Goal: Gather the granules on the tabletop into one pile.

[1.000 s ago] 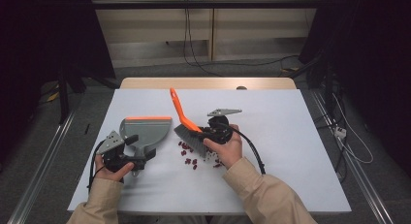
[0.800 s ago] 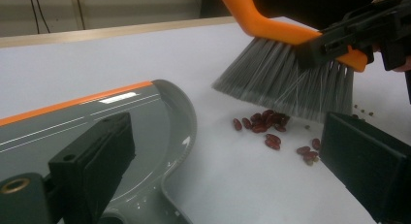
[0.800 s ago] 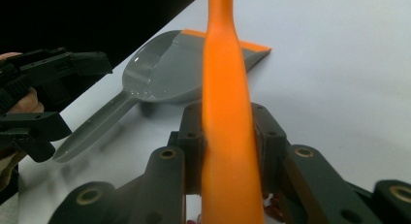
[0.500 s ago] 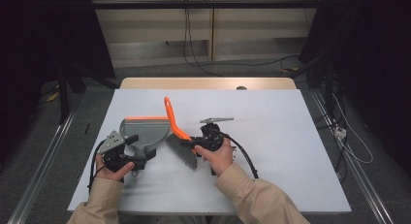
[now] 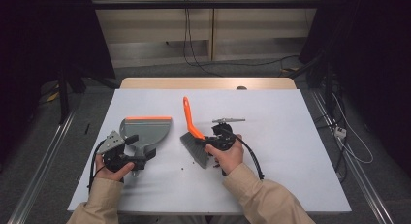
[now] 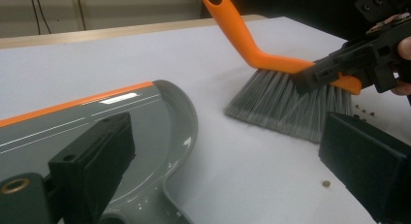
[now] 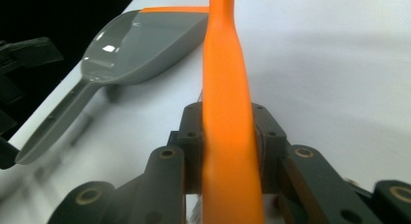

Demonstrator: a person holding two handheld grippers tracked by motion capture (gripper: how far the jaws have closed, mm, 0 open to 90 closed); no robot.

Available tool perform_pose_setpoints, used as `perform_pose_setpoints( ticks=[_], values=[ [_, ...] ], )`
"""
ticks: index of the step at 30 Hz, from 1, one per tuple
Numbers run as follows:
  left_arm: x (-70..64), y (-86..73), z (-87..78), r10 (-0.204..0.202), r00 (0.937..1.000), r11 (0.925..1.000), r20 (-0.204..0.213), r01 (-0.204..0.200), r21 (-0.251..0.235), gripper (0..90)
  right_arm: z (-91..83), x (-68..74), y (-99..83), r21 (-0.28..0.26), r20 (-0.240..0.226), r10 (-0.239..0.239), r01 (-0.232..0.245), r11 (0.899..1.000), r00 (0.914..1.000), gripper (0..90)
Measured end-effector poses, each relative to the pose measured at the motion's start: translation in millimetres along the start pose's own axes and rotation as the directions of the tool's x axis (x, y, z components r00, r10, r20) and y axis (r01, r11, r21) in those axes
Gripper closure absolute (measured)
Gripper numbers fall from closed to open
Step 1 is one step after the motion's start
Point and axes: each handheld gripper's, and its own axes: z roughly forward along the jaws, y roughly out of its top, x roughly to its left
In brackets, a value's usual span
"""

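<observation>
Right tool (image 5: 209,140), brush (image 5: 193,135) handle away.

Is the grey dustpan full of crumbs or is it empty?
Empty, as far as shows. The dustpan has a bare, shiny grey inside in the left gripper view, and small crumbs lie on the table by the brush.

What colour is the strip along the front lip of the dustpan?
Orange, on an otherwise grey dustpan; the strip shows best in the high view.
</observation>
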Motion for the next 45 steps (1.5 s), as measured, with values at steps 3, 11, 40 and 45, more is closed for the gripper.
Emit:
perform_pose_setpoints(
  ticks=[3, 11, 40, 45],
  values=[
    [0.0, -0.1, 0.7, 0.0, 1.0, 1.0, 0.0, 0.0, -0.001, 5.7, -7.4, -6.4, -0.3, -0.008, 0.018, 0.002, -0.002, 1.0, 0.9998, 71.4],
    [-0.5, 0.3, 2.3, 0.004, 1.0, 1.0, 0.002, -0.004, 0.001, 5.7, -18.1, -17.4, 1.0, -0.033, 0.008, 0.05, -0.05, 0.998, 0.9987, 71.4],
    [-0.4, 2.8, -1.5, 0.008, 1.0, 0.9999, -0.001, -0.008, -0.013, 5.6, 13.2, 30.2, -16.2, 0.042, -0.095, 0.018, -0.014, 0.999, 0.9953, 71.3],
    [-1.2, 2.9, -1.3, 0.008, 1.0, 0.9999, -0.001, -0.008, -0.015, 5.6, 2.7, 13.7, -11.5, 0.018, -0.042, 0.025, -0.024, 1.0, 0.9988, 71.3]
  ],
)
